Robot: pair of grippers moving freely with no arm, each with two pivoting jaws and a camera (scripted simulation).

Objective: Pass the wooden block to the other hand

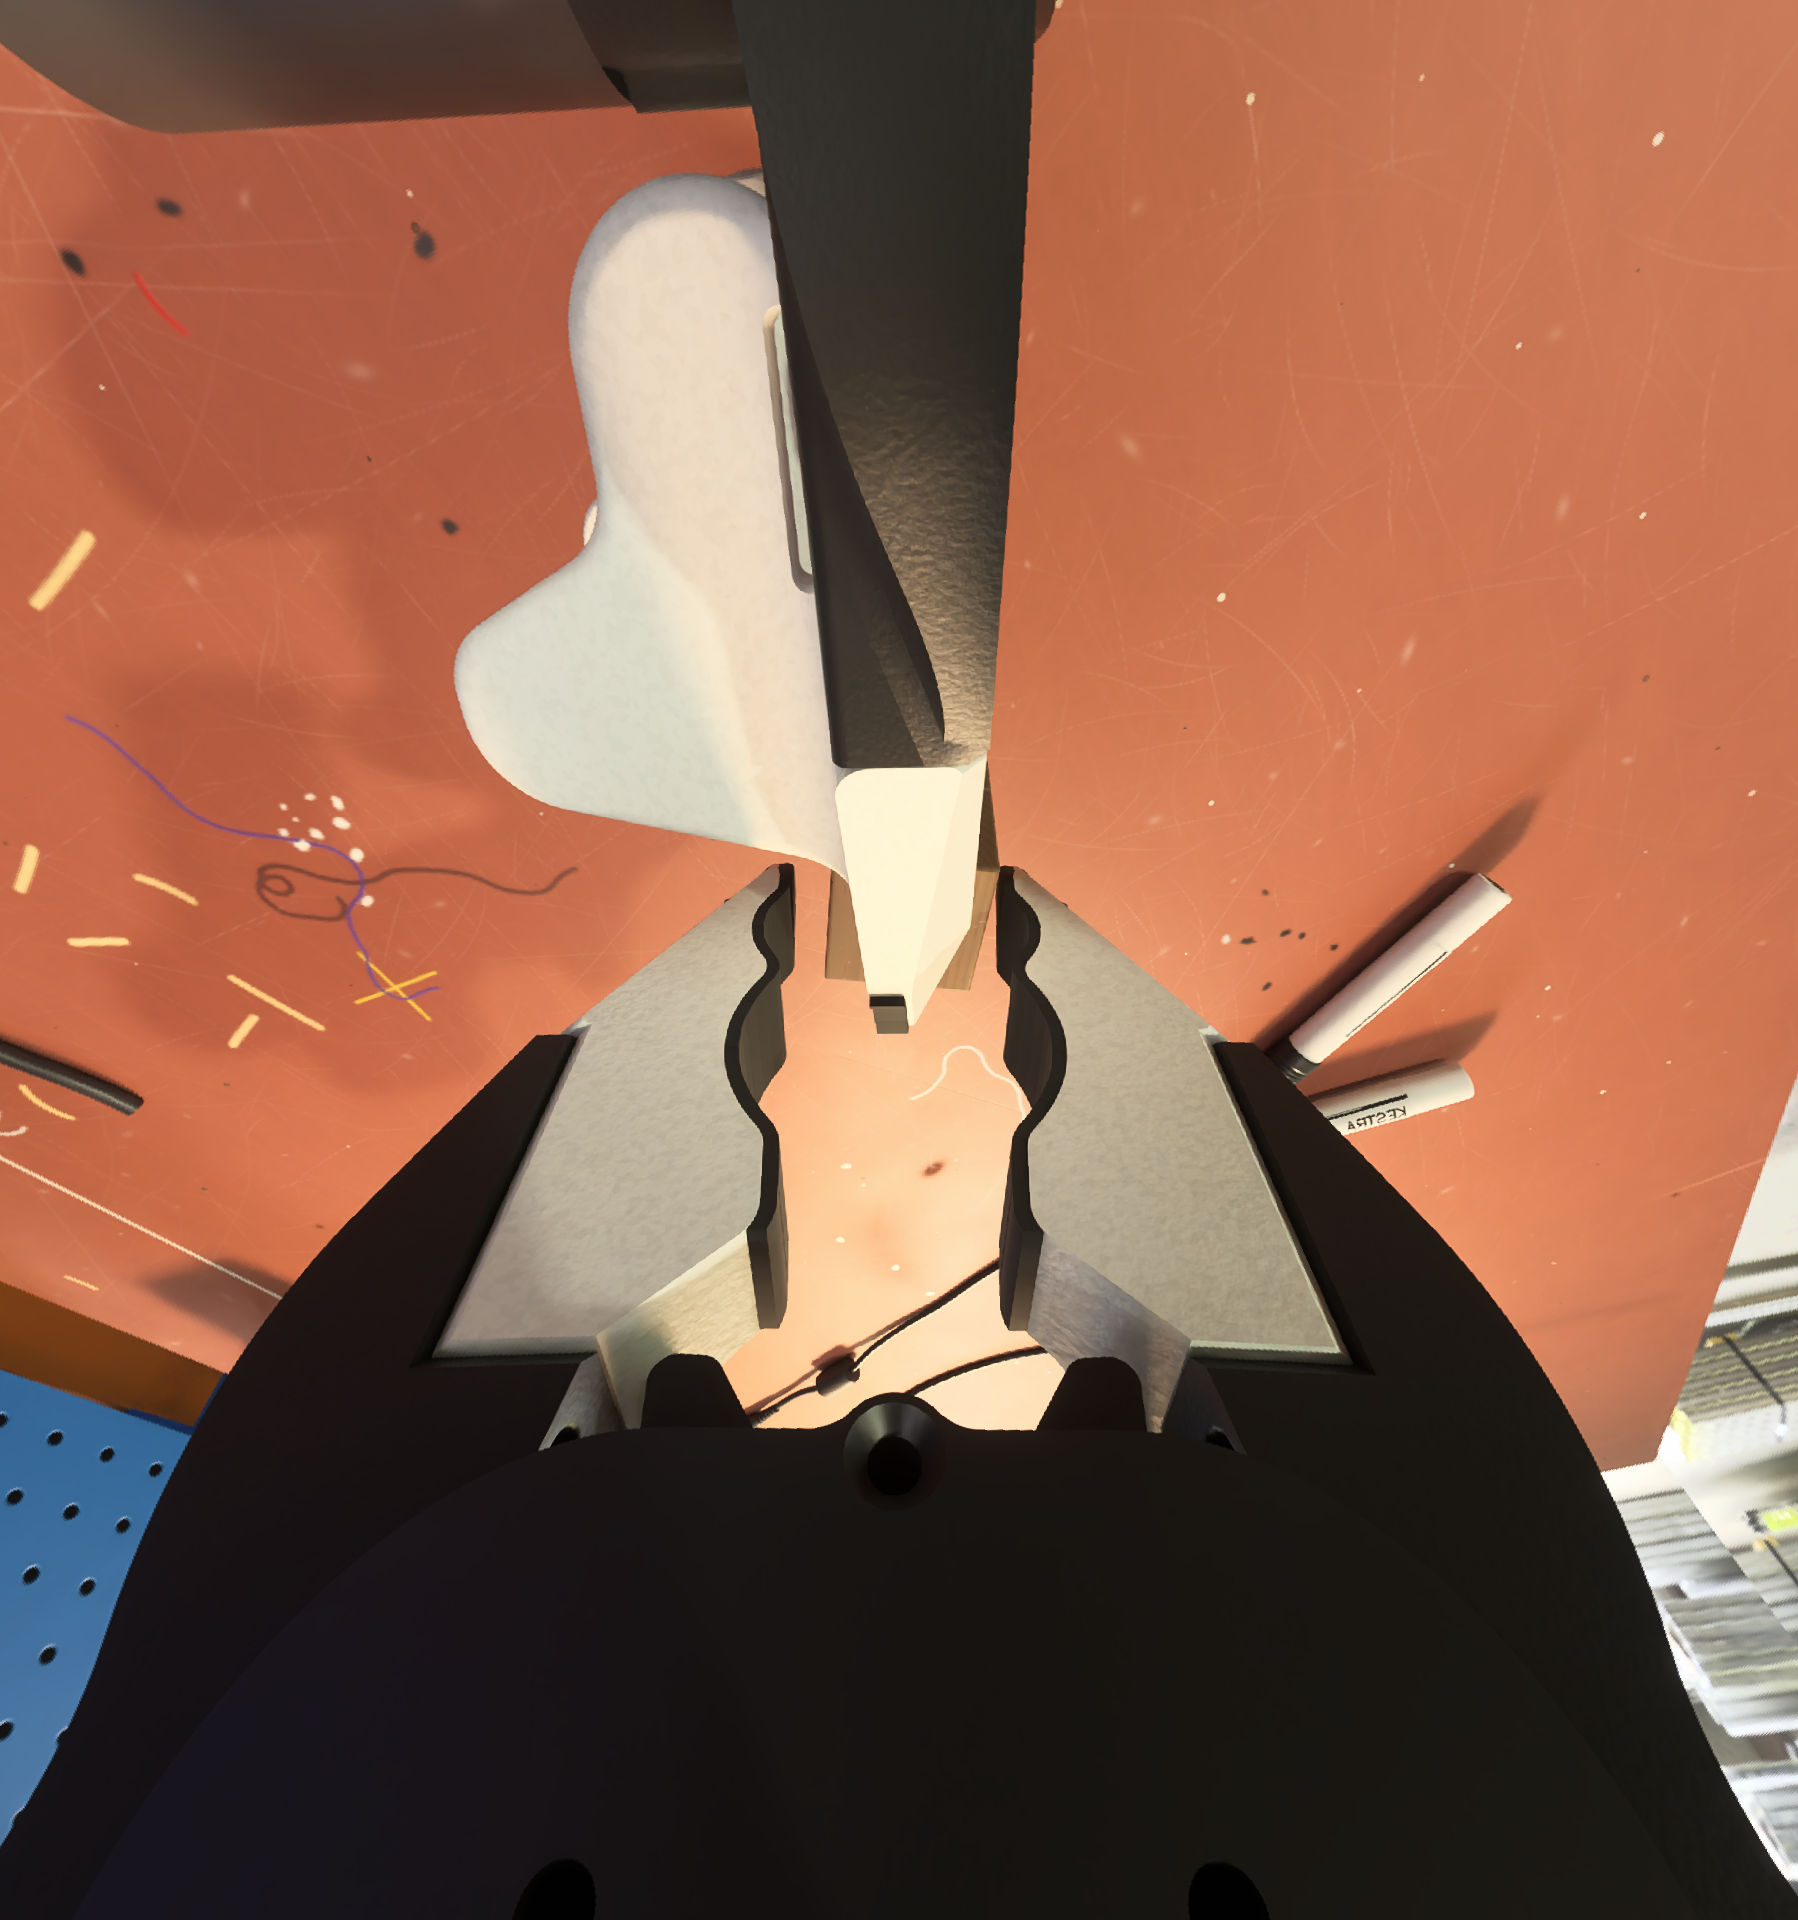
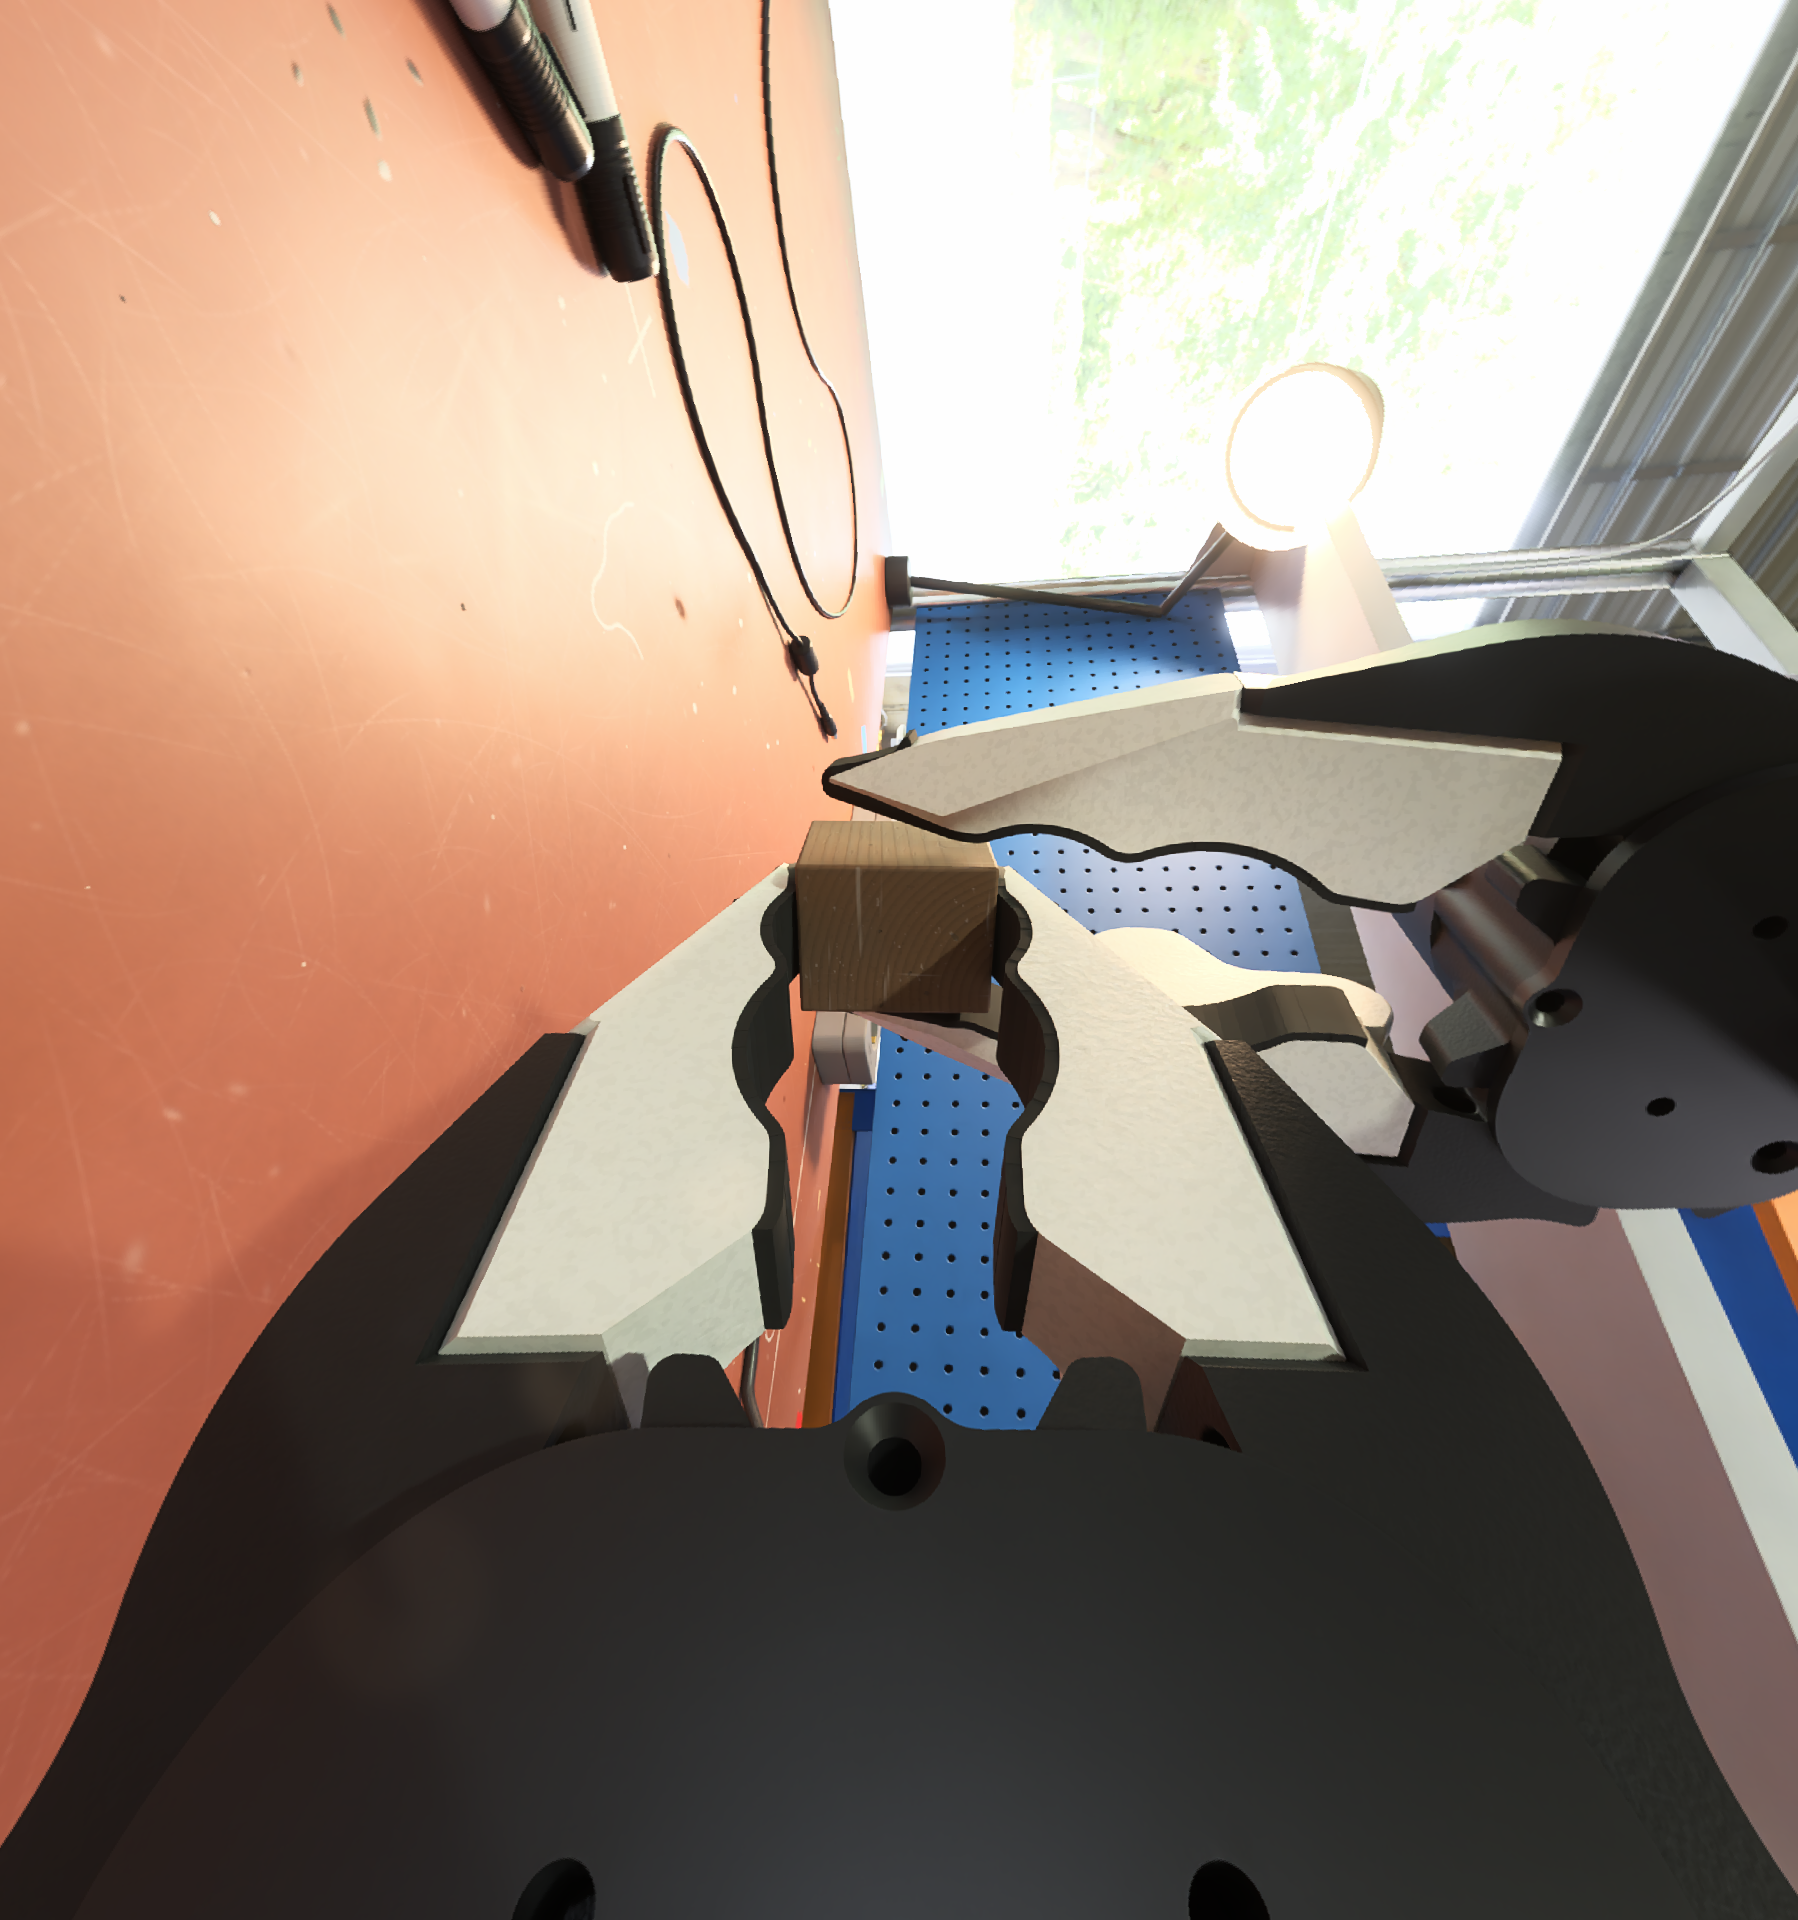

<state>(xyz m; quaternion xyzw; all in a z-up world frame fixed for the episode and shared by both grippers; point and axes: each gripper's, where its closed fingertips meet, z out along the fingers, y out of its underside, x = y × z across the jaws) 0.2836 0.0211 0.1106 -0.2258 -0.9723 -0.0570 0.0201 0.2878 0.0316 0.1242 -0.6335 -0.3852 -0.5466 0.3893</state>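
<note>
The big terracotta table fills most of both views, scratched and doodled on, with a blue pegboard off its edge and a lit desk lamp by the window. Two white markers lie near the table's edge and a thin black cord loops across it.

The right gripper has its fingertips clamped on the wooden block, one on each of two opposite faces, well up off the table. My guess is it grips at the very tips on purpose, so the other faces stick out free for the other gripper.

The left gripper comes in crosswise to the right one, jaws spread wider than the block. In the right wrist view its upper finger looks just above the block's top and the lower finger passes beneath, so it's straddling but, as far as I can tell, not squeezing yet. In its own camera the block only peeks out as thin brown strips behind the right gripper's pale fingertip, right at the mouth of its jaws.

Handover looks mid-way to me: the left one needs to close before the right lets go.
</note>
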